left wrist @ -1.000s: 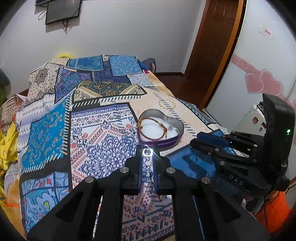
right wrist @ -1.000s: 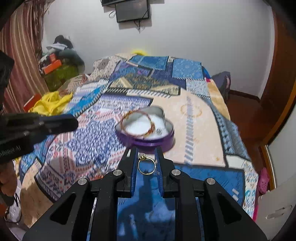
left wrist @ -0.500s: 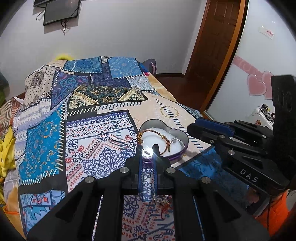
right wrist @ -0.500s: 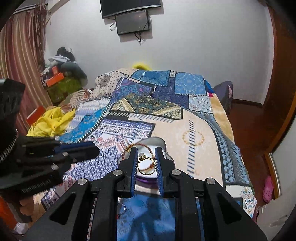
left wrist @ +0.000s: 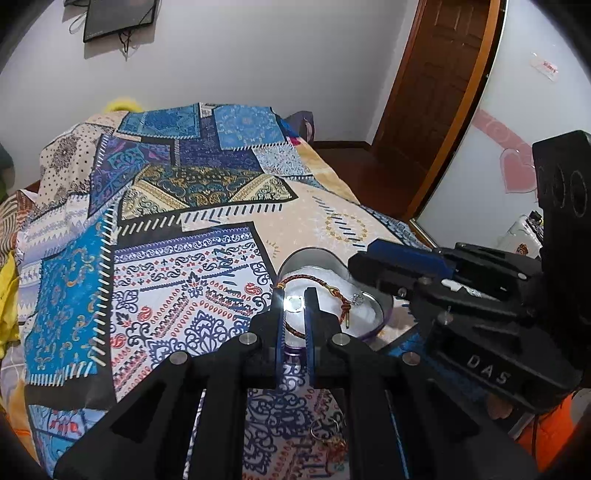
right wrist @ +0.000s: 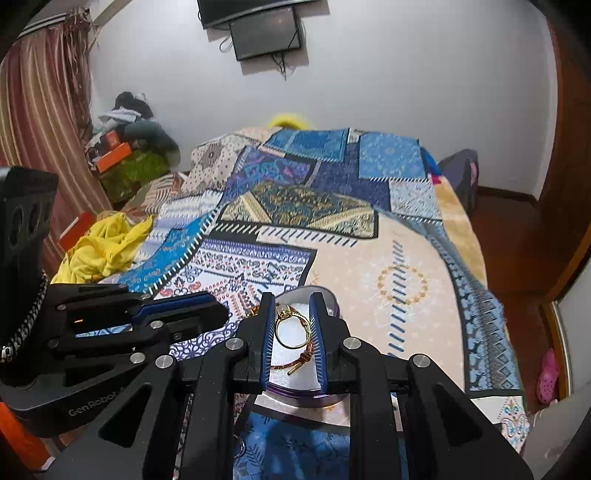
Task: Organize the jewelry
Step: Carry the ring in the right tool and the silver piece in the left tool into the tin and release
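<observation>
Over the heart-shaped tin [right wrist: 334,306] on the patchwork bedspread [right wrist: 399,266], the right gripper [right wrist: 293,325] pinches a gold ring [right wrist: 291,330] between nearly closed jaws; its body reads "DAS" in the left wrist view. The left gripper [left wrist: 294,306], marked "GenRobot", clamps a small clear gem [left wrist: 294,304] just short of the tin, where a braided bracelet [left wrist: 317,286] lies inside.

A bed [right wrist: 402,266] covered by a patchwork quilt [left wrist: 177,258] of blue, cream and black was seen against a plain white wall [right wrist: 406,74]. A dark screen [right wrist: 267,35] was mounted high on that wall. A brown wooden door [left wrist: 439,96] and dark floor [right wrist: 513,243] were shown at one side, striped curtains [right wrist: 40,122] and yellow cloth [right wrist: 107,247] at the other.
</observation>
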`<state>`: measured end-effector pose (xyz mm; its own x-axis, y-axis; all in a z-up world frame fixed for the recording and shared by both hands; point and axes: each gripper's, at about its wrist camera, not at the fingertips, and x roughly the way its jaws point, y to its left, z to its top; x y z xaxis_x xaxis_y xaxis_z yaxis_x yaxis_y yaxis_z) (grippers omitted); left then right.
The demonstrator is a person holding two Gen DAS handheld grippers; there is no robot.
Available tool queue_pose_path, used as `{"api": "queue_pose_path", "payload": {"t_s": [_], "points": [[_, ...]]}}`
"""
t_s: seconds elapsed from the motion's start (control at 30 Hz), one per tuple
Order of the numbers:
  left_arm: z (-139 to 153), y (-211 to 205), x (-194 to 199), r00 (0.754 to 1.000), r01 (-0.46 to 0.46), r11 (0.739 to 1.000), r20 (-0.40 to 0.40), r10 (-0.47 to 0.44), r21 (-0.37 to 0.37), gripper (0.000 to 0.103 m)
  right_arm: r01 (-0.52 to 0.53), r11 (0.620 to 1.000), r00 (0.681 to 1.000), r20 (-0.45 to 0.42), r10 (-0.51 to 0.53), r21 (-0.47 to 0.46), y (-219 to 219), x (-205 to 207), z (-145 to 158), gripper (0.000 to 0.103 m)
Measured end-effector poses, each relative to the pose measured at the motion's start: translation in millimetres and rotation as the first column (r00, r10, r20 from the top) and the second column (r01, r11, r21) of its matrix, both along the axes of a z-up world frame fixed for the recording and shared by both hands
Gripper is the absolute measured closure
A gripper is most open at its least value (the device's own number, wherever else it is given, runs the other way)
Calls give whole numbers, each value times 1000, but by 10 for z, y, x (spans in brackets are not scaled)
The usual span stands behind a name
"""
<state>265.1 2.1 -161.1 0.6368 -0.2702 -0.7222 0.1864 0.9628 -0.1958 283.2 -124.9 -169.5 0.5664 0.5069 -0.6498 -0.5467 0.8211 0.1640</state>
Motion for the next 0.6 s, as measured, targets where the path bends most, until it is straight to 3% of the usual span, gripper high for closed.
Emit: {"api": "queue_pose_path", "payload": {"t_s": [0.47, 0.6], "points": [[-138, -77, 110, 998, 30, 999, -46, -30, -12, 95, -12, 1000, 997, -75, 13, 17, -67, 101, -65, 85], [-101, -108, 83, 998, 39, 999, -39, -39, 3, 95, -1, 1000, 996, -86, 3, 25, -102, 95, -51, 76]]}}
